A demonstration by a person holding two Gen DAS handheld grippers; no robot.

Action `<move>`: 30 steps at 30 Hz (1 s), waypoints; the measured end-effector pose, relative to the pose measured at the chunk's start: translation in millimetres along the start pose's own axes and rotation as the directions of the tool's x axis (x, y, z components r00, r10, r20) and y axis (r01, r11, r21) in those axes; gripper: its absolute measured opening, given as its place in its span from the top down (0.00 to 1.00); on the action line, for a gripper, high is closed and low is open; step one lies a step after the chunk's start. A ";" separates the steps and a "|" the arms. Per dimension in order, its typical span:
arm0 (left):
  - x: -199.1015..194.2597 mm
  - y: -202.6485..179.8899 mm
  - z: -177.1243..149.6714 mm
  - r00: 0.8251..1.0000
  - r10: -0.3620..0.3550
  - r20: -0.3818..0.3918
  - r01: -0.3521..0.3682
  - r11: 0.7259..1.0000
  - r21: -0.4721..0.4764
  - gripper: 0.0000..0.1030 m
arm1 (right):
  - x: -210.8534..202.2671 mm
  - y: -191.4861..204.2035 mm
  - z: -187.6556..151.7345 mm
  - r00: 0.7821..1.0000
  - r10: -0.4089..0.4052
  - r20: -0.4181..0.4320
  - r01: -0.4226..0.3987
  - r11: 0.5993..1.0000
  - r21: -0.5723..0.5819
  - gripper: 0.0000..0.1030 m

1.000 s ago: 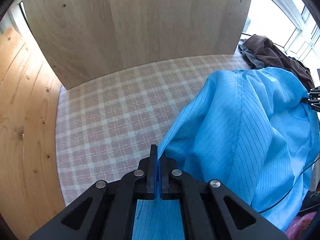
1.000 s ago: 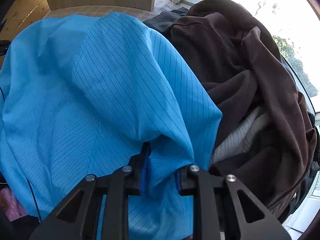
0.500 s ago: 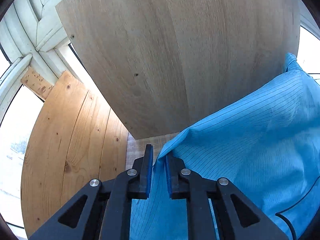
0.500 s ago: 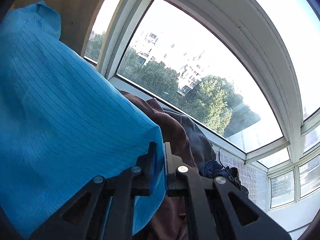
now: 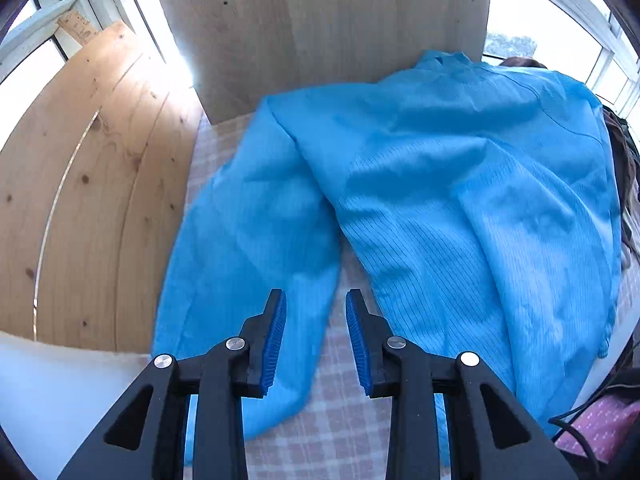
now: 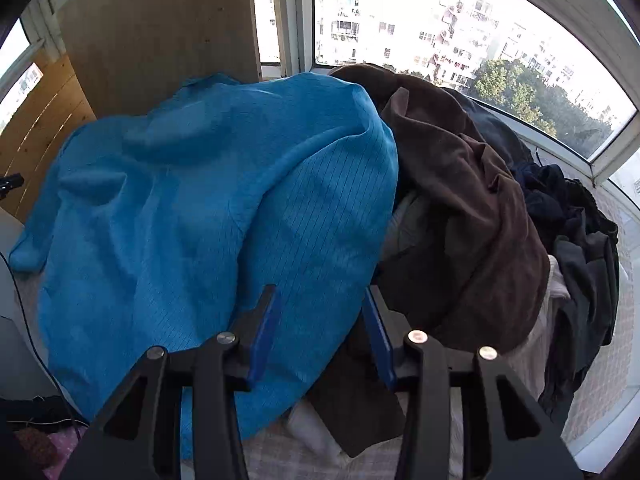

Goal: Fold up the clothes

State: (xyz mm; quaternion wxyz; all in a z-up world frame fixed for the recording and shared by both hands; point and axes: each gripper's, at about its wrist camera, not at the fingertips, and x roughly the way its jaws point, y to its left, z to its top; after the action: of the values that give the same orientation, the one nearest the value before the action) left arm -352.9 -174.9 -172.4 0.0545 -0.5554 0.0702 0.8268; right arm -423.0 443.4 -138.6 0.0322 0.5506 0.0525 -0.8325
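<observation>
The left wrist view alone shows the knotty pine boards (image 5: pixel 92 184) at far left, then the pale wood panel (image 5: pixel 320 28) standing behind the checked cloth (image 5: pixel 340 432). On that cloth lies the blue garment (image 5: pixel 460 208), one sleeve stretched toward the left gripper (image 5: pixel 316 320). This gripper's jaws are opening; the sleeve lies below the gap and the pads hold nothing.

The right wrist view picks up the same blue garment (image 6: pixel 192 220) at left, its right edge draped against a brown garment (image 6: pixel 460 208) heaped with dark clothes (image 6: pixel 576 240), barely visible to the other camera. The right gripper (image 6: pixel 320 312) is opening too; blue fabric lies beneath the gap, with neither pad pressing it. Behind stands a window (image 6: pixel 440 20) onto buildings and trees.
</observation>
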 end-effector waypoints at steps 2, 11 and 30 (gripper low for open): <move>7.5 -27.1 -36.3 0.997 -0.057 -0.046 0.057 0.998 -0.004 0.71 | -1.5 13.7 -42.5 0.997 0.067 -0.030 -0.065 0.996 0.054 0.60; 44.7 -82.6 -99.4 0.959 -0.232 -0.161 0.225 0.973 -0.059 0.68 | 68.0 43.7 -151.1 0.954 0.279 -0.109 -0.226 0.910 0.349 0.60; 49.4 -89.4 -81.9 0.967 -0.209 -0.148 0.201 0.977 -0.072 0.98 | -17.5 -35.6 -119.5 0.982 -0.186 -0.019 0.187 0.969 0.164 0.97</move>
State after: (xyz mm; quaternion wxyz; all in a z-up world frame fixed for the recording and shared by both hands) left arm -281.9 -100.7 -253.7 0.1184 -0.6234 -0.0070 0.7728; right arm -310.9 493.4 -167.0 -0.0920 0.5453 0.0348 -0.8324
